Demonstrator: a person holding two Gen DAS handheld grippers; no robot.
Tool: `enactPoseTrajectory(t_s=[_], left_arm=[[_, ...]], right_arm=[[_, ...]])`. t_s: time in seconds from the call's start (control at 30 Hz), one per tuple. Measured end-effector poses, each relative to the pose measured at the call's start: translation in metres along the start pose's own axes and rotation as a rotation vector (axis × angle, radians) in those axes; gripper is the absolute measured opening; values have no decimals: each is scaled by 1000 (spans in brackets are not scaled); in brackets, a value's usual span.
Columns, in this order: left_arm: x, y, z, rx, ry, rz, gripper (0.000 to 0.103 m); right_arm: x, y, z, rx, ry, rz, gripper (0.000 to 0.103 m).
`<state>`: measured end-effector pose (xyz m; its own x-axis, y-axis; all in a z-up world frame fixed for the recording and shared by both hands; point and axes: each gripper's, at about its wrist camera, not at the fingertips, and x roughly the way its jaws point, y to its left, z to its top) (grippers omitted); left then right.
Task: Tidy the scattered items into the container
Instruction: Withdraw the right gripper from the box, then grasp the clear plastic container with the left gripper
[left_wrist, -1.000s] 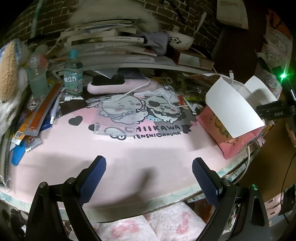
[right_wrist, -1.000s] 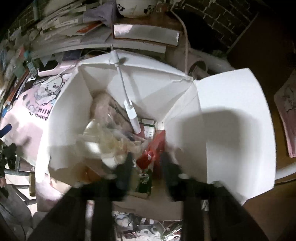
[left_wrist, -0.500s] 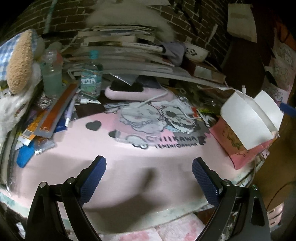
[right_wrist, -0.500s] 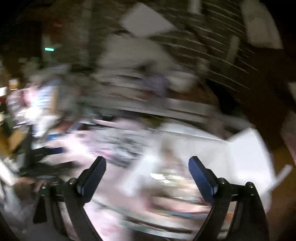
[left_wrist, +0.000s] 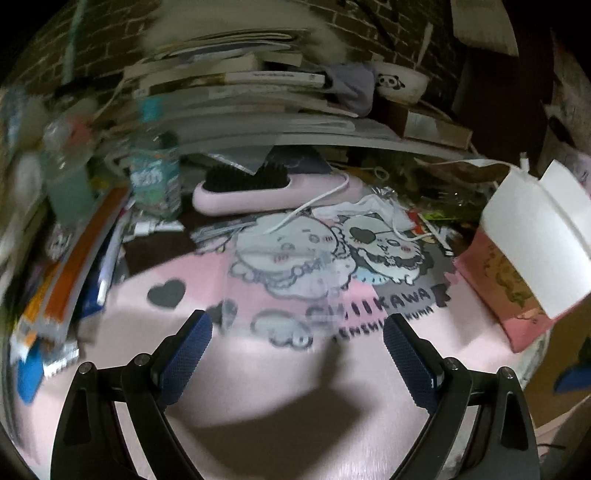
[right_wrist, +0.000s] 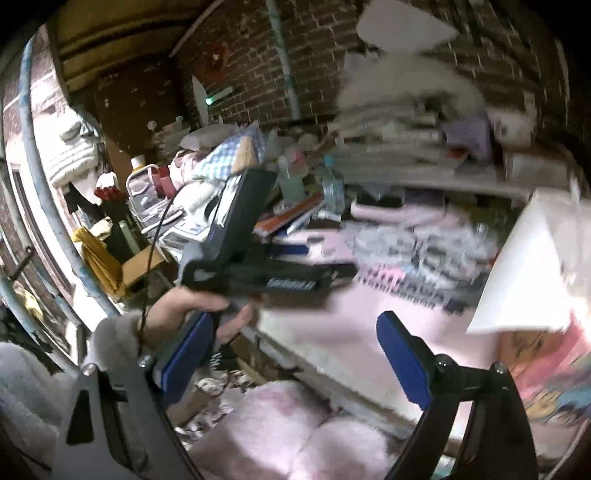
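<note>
Container (left_wrist: 532, 236), a pink box with white flaps up, sits at the right edge of the pink mat (left_wrist: 258, 369); a second ago the right wrist view looked straight down into it at wrappers and a white cable, now that view has swung away to face the cluttered desk, and the box (right_wrist: 535, 266) is at its right, contents out of sight. Right gripper (right_wrist: 295, 362) jaws were narrow then, now stand wide apart with nothing between them. Left gripper (left_wrist: 295, 354) is wide open too, empty, over bare mat, closer to the printed characters than before; the box is well right of its fingers (left_wrist: 184, 354). Scattered items lie far of them: pink hairbrush (left_wrist: 266, 188), bottle (left_wrist: 155, 177), white cable (left_wrist: 314, 203), orange packets (left_wrist: 74, 266) at left. A hand (right_wrist: 184, 306) holds the left gripper's handle.
</note>
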<state>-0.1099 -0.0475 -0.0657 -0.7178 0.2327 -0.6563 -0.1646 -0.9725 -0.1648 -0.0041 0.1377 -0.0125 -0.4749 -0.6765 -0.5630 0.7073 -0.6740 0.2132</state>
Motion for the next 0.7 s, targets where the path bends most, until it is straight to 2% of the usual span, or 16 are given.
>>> enactPoseTrajectory(t_s=[0.3, 0.43, 0.5, 0.57, 0.7], left_arm=[[26, -14, 19, 88, 37, 104, 93], [34, -20, 20, 116, 54, 124, 92], [36, -22, 19, 129, 61, 141, 86], [39, -25, 17, 146, 75, 151, 72], [41, -25, 17, 145, 81, 154, 71]], right_arm=[[16, -20, -29, 70, 56, 71, 89], [28, -33, -30, 108, 60, 5, 89], [34, -39, -30, 147, 64, -15, 89], [38, -45, -29, 186, 61, -26, 89], [45, -54, -27, 211, 40, -117, 89]])
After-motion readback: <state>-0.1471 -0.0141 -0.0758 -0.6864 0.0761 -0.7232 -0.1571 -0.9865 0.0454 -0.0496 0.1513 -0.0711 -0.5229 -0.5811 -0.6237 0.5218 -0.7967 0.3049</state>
